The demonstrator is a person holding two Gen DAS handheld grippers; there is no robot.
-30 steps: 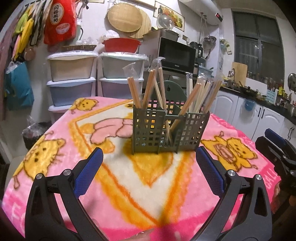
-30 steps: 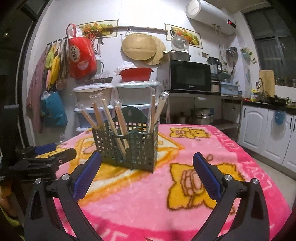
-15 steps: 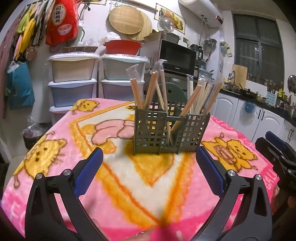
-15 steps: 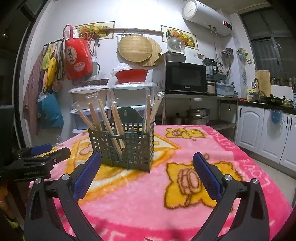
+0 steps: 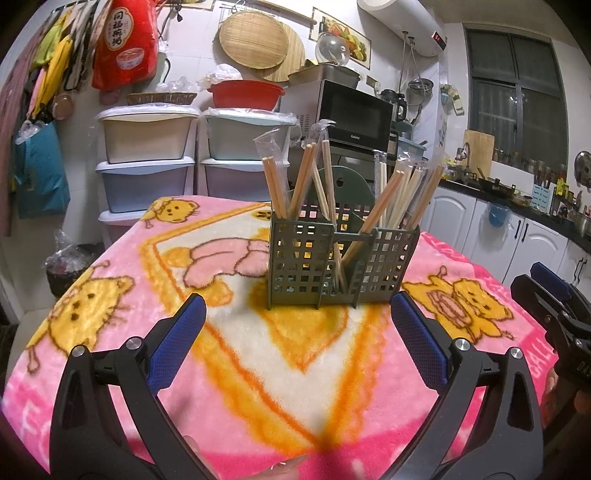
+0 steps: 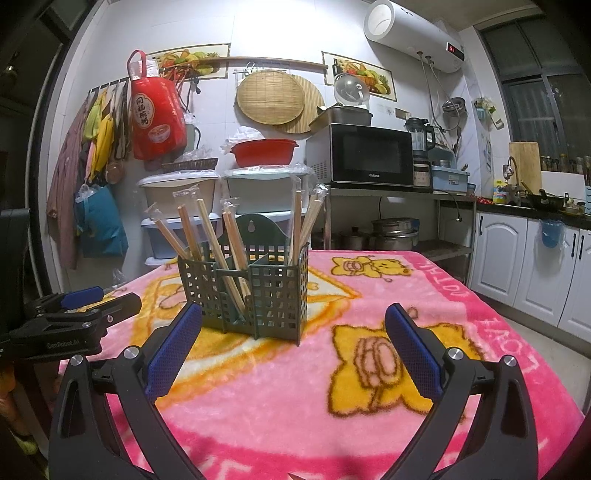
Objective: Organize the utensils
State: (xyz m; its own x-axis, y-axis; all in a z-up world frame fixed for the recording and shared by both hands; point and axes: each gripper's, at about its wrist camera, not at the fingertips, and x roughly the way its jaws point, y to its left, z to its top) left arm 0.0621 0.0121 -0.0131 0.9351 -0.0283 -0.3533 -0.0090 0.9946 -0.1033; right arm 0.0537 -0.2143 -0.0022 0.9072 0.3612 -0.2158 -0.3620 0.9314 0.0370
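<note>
Item: my left gripper (image 5: 298, 315) and right gripper (image 6: 293, 323) hung wide open, empty; wrapped chopsticks (image 5: 388, 195) filled the holder (image 5: 341, 266), best approached slowly, pinching one pair.

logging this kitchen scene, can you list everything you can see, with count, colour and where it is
utensil holder: one, dark green grid, on the blanket, mid-table
chopsticks: several pairs, pale wood in clear sleeves, standing in the holder
blanket: one, pink with yellow cartoon bears, covering the table
microwave: one, black, on the metal shelf
basin: one, red, atop the storage drawers
storage drawers: two stacks, pastel, by the wall
water heater: one, white, high on the wall
left gripper: open, empty
right gripper: open, empty
</note>
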